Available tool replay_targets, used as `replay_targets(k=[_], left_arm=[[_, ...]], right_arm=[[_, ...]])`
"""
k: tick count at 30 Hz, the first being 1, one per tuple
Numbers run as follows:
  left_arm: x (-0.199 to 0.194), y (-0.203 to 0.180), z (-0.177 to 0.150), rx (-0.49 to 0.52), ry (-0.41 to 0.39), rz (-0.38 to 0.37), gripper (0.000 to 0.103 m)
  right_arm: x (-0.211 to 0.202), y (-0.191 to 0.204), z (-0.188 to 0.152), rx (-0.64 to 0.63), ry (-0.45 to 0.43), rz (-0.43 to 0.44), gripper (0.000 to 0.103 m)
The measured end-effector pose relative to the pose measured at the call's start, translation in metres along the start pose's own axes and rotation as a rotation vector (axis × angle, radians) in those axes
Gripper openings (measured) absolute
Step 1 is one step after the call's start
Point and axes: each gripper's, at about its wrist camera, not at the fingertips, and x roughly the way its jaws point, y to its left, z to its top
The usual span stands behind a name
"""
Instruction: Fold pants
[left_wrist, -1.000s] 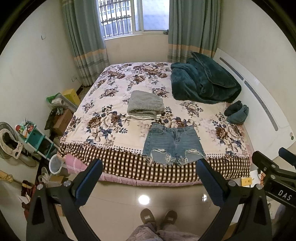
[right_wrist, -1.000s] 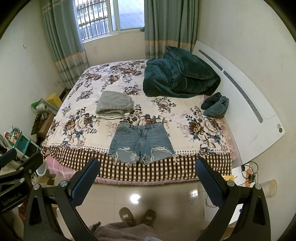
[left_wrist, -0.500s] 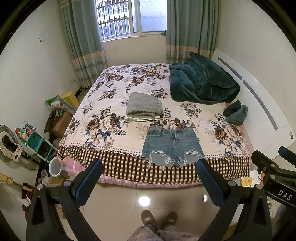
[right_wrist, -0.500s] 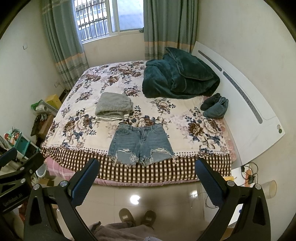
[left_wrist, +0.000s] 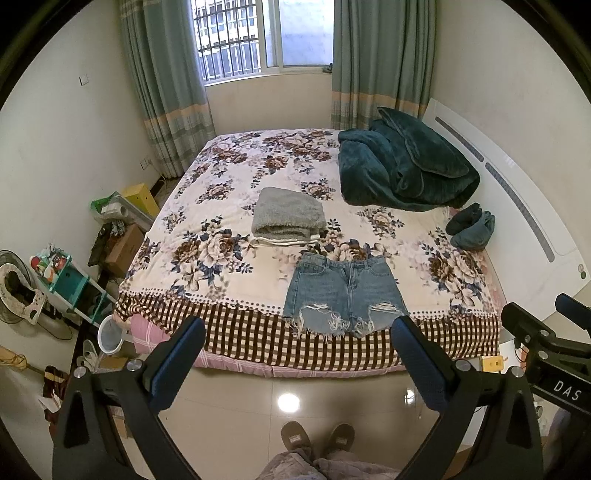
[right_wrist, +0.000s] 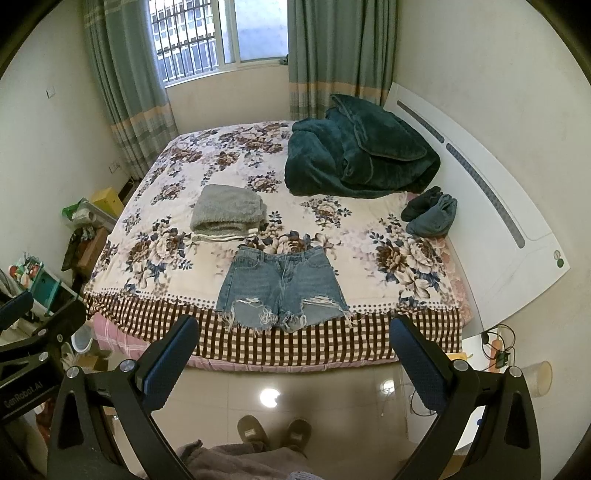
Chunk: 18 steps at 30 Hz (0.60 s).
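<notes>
Nearest, the left tool (left_wrist: 297, 332) and the right tool (right_wrist: 293, 330) both hang over the tiled floor (left_wrist: 332, 391) short of the bed, each spread wide with nothing between its blue pads; the person's slippers (right_wrist: 273, 432) show below. The denim shorts (left_wrist: 343, 297) lie flat at the near edge of the bed (left_wrist: 207, 206), waistband away, frayed hems reaching over the checked border. Just beyond the waistband, toward the middle of the bed, sits a folded grey garment (left_wrist: 290, 216) on a white one. Near the right edge lie two dark bundles (left_wrist: 471, 227), touching each other. At the far right corner a teal blanket (left_wrist: 402, 170) is heaped against the white headboard (left_wrist: 517, 199).
</notes>
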Motion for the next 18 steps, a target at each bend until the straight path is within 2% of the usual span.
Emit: replay_targets(k=[18], left_arm=[[0.0013,-0.0008,0.0052,0.000,-0.002,0.001,0.103]], right_arm=[[0.0003,-0.0001,0.0017,0.002,-0.001,-0.001,0.103]])
